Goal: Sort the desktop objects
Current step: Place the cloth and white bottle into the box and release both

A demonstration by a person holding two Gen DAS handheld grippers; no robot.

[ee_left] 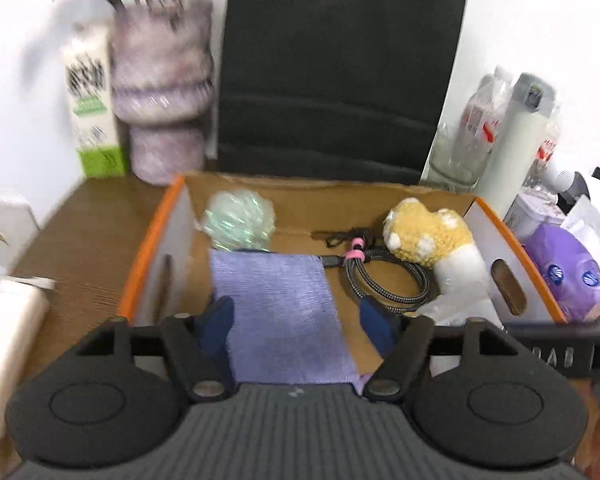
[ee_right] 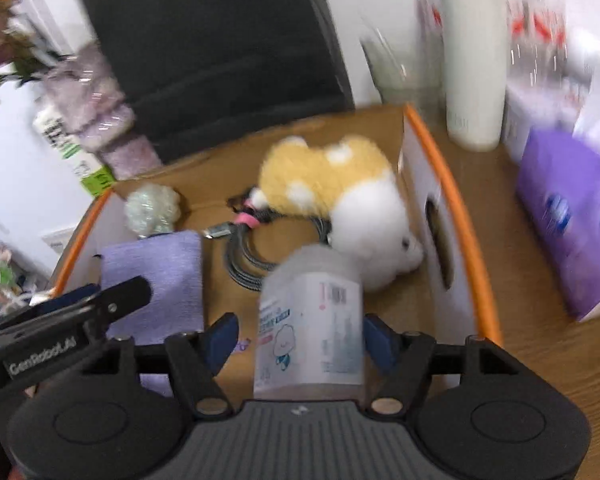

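Observation:
An orange-rimmed cardboard box [ee_left: 148, 236] [ee_right: 452, 200] stands on the wooden desk. Inside lie a purple cloth [ee_left: 280, 312] [ee_right: 160, 280], an iridescent ball [ee_left: 238, 220] [ee_right: 152, 208], a coiled braided cable [ee_left: 392, 280] [ee_right: 248, 264] and a yellow-and-white plush paw [ee_left: 432, 236] [ee_right: 332, 184]. My left gripper [ee_left: 296, 312] hangs open over the box, its fingers on either side of the cloth. My right gripper [ee_right: 300, 328] is open around a translucent labelled bottle [ee_right: 312, 320] [ee_left: 460, 300]; a gap shows at the bottle's left side.
Behind the box stand a black chair back [ee_left: 340, 68], a mottled purple vase [ee_left: 160, 88] and a green-white carton [ee_left: 92, 108]. At the right are a white flask [ee_right: 476, 60], clear plastic bottles [ee_left: 480, 120] and a purple tissue pack [ee_right: 572, 216]. A white roll [ee_left: 8, 336] lies at the left.

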